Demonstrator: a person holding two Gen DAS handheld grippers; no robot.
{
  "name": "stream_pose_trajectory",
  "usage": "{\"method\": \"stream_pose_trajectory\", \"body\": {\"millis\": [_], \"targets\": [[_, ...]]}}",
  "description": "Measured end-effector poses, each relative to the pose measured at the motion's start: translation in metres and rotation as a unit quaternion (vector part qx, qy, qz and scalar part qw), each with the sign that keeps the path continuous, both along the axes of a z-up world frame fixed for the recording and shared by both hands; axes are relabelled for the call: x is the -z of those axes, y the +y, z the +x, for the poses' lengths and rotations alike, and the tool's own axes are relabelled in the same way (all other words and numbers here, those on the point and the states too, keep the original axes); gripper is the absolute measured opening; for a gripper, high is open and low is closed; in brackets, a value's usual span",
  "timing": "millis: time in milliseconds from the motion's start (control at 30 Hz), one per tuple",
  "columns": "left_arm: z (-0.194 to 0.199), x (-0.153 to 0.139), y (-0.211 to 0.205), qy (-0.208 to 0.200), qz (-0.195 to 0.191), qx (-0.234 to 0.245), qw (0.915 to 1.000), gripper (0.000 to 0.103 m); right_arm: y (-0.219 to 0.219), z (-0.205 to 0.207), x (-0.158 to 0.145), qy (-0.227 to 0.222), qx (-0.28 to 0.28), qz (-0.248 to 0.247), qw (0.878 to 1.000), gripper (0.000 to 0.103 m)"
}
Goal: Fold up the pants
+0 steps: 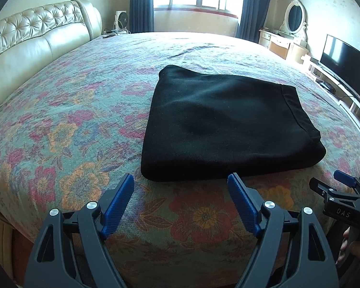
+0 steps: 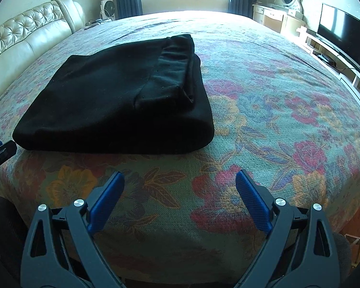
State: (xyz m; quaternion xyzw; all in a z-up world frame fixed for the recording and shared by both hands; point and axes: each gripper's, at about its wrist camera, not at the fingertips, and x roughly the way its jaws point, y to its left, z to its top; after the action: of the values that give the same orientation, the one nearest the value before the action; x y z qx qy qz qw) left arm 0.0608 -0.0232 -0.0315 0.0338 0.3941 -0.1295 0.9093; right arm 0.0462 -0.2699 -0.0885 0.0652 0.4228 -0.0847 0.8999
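A: How are the jaws of the left gripper [image 1: 181, 180] set?

B: They are spread wide and nothing is held between them. Only the flowered bedspread [image 1: 67, 124] is seen in the gap.

A: And the right gripper [image 2: 180, 178]?

B: Its jaws are likewise spread, and nothing is pinched. Bare bedspread is seen between the blue pads [image 2: 254, 204].

A: Where are the pants [image 1: 228, 122] located?

B: The black pants are laid on the bedspread, folded into a compact, thick rectangle. Seen from the left wrist, the near folded edge is found just beyond the jaw tips, slightly toward the right jaw. Seen from the right wrist, the bundle is placed ahead of the jaws and off beyond the left jaw, with the waistband turned up on top. No contact with either gripper is observed.
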Motion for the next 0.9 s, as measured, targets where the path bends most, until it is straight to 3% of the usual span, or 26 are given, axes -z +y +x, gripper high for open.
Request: {"method": "stream_pose_trajectory", "body": {"millis": [333, 533, 633, 900], "targets": [[0.000, 0.003, -0.006, 0.003, 0.016, -0.007, 0.9998, 0.079, 0.002, -0.001, 0.002, 0.002, -0.002, 0.012, 1.000, 0.094], [-0.001, -0.004, -0.005, -0.018, 0.011, -0.021, 0.9996, 0.080, 0.002, -0.001, 0.002, 0.002, -0.003, 0.018, 1.000, 0.094], [-0.003, -0.010, -0.006, -0.039, 0.024, -0.034, 0.9984, 0.086, 0.002, -0.001, 0.002, 0.002, -0.005, 0.020, 1.000, 0.094], [-0.008, -0.023, -0.006, -0.073, 0.022, -0.023, 0.9968, 0.086, 0.005, -0.002, 0.002, 0.003, -0.010, 0.026, 1.000, 0.094]]}}
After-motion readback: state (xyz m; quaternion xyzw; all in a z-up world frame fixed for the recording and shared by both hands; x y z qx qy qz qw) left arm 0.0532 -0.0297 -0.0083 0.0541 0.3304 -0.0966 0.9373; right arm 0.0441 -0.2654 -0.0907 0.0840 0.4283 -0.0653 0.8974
